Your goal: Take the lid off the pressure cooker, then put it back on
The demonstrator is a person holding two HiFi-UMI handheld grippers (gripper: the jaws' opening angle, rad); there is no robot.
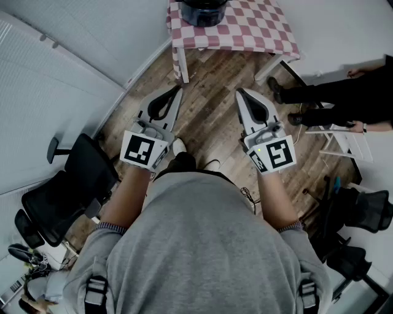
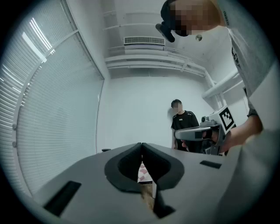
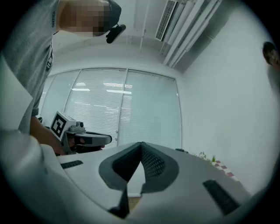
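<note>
**Both claws shut and empty, short of the desk.** The wearer stands on a wooden floor [image 1: 209, 126] with the left claw [image 1: 177, 92] and the right claw [image 1: 241, 93] held out level, side by side. Each has its jaw tips pressed together with nothing between them, and each claw's own view shows the same.

The dark pressure cooker [image 1: 202, 11] sits at the top centre of the head view, on a desk [image 1: 182, 64] draped in a red-and-white checked cloth [image 1: 258, 27]. It is well apart from both claws and cut off by the frame edge, so its lid cannot be told from the pot.

The step in hand appears to be the approach. Done well, it likely means closing in squarely on the desk and opening the jaws before reaching the cooker. One claw can then steady the pot while the other takes the lid's handle — a shut claw arriving first risks nudging the pot.

No brand or label can be read. The only print is the black-and-white square marker [image 1: 142, 149] on each claw's cube — a pattern, not letters.
</note>
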